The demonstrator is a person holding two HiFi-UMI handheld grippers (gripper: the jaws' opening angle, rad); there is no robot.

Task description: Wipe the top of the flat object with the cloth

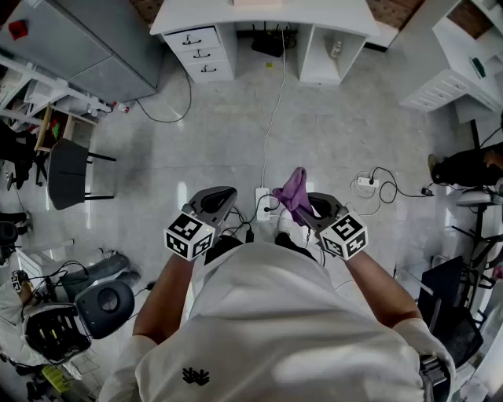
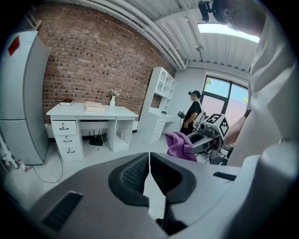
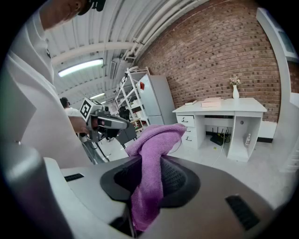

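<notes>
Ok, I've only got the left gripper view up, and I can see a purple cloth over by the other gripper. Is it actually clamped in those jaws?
Observer: Yes. The right gripper view shows the right gripper shut on the purple cloth, which passes between its jaws and flops over the top.
Operator: Anything on the floor below us?
Observer: The head view shows a white power strip on the floor, just left of the right gripper in that view.
Operator: Is it connected to anything?
Observer: A white cable runs from it across the floor towards the white desk.
</notes>
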